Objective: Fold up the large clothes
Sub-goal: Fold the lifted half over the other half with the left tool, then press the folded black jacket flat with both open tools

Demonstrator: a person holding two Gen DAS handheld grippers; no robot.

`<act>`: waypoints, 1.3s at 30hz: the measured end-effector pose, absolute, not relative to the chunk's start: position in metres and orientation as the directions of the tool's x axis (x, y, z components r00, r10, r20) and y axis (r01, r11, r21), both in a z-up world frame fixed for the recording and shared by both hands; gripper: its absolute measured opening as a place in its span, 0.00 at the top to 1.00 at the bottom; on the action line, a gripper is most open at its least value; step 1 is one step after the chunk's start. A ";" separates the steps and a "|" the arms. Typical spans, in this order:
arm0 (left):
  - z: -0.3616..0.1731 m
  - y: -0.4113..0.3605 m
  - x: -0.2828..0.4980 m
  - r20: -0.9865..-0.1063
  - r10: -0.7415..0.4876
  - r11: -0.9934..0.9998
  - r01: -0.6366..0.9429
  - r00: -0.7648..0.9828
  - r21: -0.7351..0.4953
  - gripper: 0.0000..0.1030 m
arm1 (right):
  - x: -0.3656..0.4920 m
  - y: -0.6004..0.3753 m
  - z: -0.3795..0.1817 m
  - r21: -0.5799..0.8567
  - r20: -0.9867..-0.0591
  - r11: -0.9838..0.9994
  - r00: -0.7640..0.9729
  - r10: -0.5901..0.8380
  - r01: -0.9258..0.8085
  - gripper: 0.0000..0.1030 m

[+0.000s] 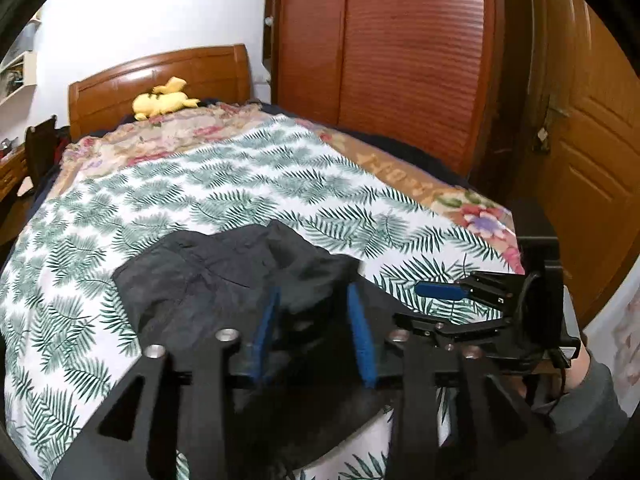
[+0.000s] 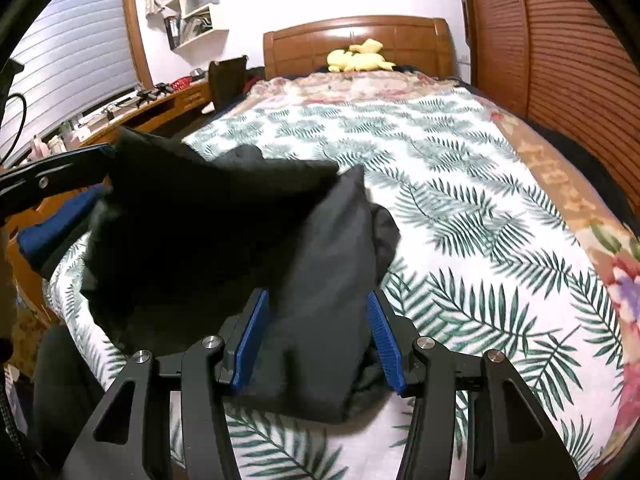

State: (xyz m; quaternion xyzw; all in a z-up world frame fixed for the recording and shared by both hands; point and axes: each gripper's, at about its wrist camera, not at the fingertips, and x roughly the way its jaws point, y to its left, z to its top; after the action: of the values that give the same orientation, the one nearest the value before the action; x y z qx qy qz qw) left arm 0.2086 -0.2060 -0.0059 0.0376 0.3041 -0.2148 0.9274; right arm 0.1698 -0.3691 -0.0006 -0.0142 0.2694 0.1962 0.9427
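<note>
- dark garment (image 1: 208, 280) lies bunched on the near part of the bed (image 1: 200, 184), on the white palm-leaf sheet (image 2: 460, 208); fabric is crumpled, one fold peaks upward in the right wrist view (image 2: 344, 216)
- left hand-held gripper (image 1: 316, 332) sits low over the garment; blue pads (image 1: 360, 332) spread apart with dark cloth lying between them, not pinched
- right hand-held gripper (image 2: 320, 344) also spread; blue pads (image 2: 250, 344) stand either side of a thick fold of the garment, pads apart, whether they touch the cloth I cannot tell
- in the left wrist view the right hand-held gripper (image 1: 460, 300) shows at the right edge, just beside the garment, over the sheet; in the right wrist view the left one (image 2: 60, 200) is at the far left, against the garment's edge
- floral blanket (image 1: 160, 136) lies under the sheet toward the headboard (image 2: 356, 44); yellow plush toy (image 2: 360, 60) rests at the head end
- wooden wardrobe (image 1: 400, 60) stands along the bed's right side; tabletop (image 2: 160, 104) with small clutter at the left under the window blind (image 2: 72, 40); wall shelves (image 2: 196, 8) above it
</note>
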 end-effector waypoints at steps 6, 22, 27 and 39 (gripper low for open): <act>-0.008 -0.179 0.189 -0.564 -0.350 0.917 0.395 0.748 -0.045 0.42 | 0.157 -0.359 0.011 0.064 -0.483 0.906 0.781 0.396 -0.419 0.49; -0.045 -0.115 0.162 -0.596 -0.254 0.953 0.301 0.761 -0.023 0.27 | 0.139 -0.333 0.044 0.054 -0.373 0.850 0.779 0.504 -0.524 0.39; -0.051 -0.101 0.159 -0.601 -0.241 0.959 0.281 0.762 -0.028 0.27 | 0.162 -0.328 0.025 0.078 -0.411 0.852 0.762 0.500 -0.517 0.39; -0.054 -0.083 0.150 -0.601 -0.217 0.969 0.245 0.769 -0.036 0.27 | 0.194 -0.303 0.011 0.101 -0.516 0.837 0.691 0.506 -0.537 0.46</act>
State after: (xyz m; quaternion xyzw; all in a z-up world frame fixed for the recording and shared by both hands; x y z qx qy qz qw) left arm 0.1498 -0.0828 -0.0544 0.0224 0.3167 -0.1227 0.9403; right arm 0.1943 -0.3031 0.0113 -0.0292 0.2717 0.2838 0.9191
